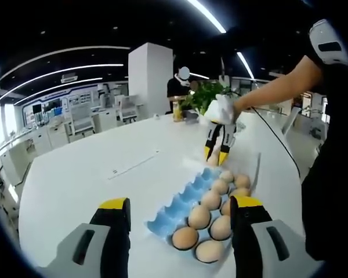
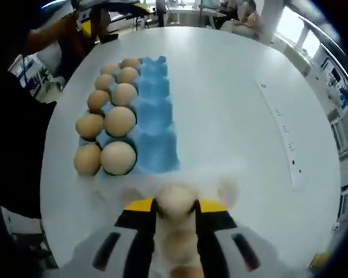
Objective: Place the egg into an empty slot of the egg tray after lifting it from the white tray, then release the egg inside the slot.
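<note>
Jaws of the right gripper point(image 2: 175, 209) are pinched on the egg point(image 2: 175, 200), held just short of the blue egg tray point(image 2: 156, 124) and lined up with its bare row of slots, a sensible hold for carrying it over; beneath it the white tray point(image 2: 217, 176) is only a blur. Two rows of brown eggs point(image 2: 119, 120) sit packed beside the free row, so the egg must come down clear of them. Farther off, the left gripper point(image 1: 180, 211) hangs spread wide and holding nothing near the egg tray's other end, above the white table point(image 1: 93, 168).

White pillar point(image 1: 150, 78) beneath ceiling light strips point(image 1: 58, 72).
</note>
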The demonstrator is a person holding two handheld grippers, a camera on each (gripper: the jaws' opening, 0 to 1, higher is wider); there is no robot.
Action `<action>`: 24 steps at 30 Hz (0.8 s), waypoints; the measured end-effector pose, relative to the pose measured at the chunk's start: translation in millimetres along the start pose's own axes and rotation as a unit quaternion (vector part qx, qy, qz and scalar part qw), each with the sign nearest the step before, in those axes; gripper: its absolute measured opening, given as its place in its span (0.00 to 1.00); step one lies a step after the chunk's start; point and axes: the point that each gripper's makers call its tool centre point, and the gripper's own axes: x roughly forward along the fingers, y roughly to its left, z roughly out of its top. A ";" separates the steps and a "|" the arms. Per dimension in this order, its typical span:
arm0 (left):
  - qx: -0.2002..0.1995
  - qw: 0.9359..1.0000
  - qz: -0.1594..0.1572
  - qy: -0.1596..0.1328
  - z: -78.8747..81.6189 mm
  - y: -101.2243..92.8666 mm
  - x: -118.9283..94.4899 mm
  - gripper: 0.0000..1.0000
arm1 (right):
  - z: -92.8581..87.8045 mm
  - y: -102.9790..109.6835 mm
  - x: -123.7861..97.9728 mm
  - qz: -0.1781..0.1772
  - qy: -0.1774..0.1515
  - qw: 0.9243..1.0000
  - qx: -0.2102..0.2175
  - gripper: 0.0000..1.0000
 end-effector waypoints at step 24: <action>0.000 1.000 0.009 0.004 4.8 -0.3 1.6 0.71 | 1.6 0.1 -16.9 -0.026 -0.085 0.993 0.079 0.25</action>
